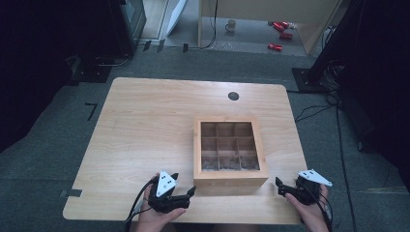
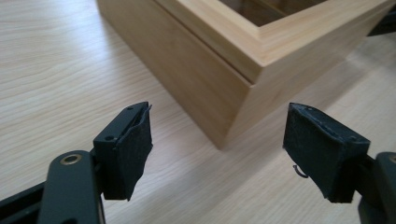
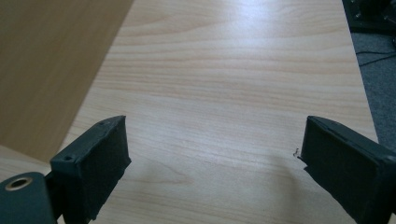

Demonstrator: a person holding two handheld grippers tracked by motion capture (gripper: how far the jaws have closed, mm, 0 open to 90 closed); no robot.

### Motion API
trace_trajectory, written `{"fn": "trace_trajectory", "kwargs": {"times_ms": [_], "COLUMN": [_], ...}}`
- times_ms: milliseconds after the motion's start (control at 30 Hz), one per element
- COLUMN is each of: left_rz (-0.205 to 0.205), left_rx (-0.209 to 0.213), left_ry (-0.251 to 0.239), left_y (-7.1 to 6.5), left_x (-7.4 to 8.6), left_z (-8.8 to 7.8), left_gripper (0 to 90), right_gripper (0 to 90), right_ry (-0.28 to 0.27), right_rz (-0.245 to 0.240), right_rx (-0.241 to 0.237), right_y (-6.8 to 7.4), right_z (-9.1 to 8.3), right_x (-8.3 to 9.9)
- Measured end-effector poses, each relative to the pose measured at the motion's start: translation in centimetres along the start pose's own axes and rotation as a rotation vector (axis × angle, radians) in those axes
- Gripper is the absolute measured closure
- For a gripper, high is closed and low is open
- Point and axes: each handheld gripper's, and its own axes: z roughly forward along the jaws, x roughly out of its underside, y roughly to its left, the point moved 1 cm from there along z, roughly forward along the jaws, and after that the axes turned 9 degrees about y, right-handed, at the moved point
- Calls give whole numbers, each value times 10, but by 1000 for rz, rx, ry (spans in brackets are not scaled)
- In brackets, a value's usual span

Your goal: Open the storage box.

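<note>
High view overhead, facing forward-down; gripper views low, close over table (image 1: 145, 125); left shares wooden box (image 2: 224, 70) corner

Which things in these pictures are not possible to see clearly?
- Wooden box compartments: high view, too dark and small to tell contents.
- Box top: left gripper view, cut by the upper edge.
- Red items on the far floor: high view, too small to identify.

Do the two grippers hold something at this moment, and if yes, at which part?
Nothing is held. The left gripper is open, its jaws apart before a corner of the wooden box. The right gripper is open over the bare table.
</note>
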Motion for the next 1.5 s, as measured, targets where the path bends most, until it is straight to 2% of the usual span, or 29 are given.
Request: {"fn": "trace_trajectory", "kwargs": {"times_ms": [200,300,400,433,467,500,567,667,767,800,1067,1233,1500], "left_rz": [43,51,46,48,45,40,33,47,-1,-4,11,18,28], "left_rx": [37,49,52,38,29,27,40,48,100,107,123,122,121], "left_ry": [9,21,32,35,34,36,40,48,46,45,17,9,-16], "left_y": [-11,-14,-15,-14,-13,-11,-7,-6,0,1,2,3,4], "left_x": [-2,-3,-6,-7,-7,-8,-10,-12,-11,-11,-15,-17,-20], "left_z": [8,13,18,19,20,20,20,20,20,20,12,10,7], "left_gripper": [336,408,489,520,520,588,612,600,603,606,626,660,679], "right_gripper": [80,85,124,126,126,132,132,139,141,144,166,184,210], "right_ry": [-29,-44,-56,-62,-62,-66,-69,-71,-71,-70,-78,-90,-125], "right_rz": [0,-20,-37,-55,-55,-69,-78,-105,-118,-121,-135,-119,-104], "right_rx": [-42,-72,-99,-120,-120,-135,-145,-167,-189,-193,-227,-245,-244], "right_y": [5,9,13,17,17,21,23,30,36,38,51,55,58], "right_z": [-12,-20,-27,-29,-29,-30,-30,-30,-29,-29,-23,-23,-24], "right_x": [-4,-2,1,2,2,2,2,2,3,3,4,3,2]}}
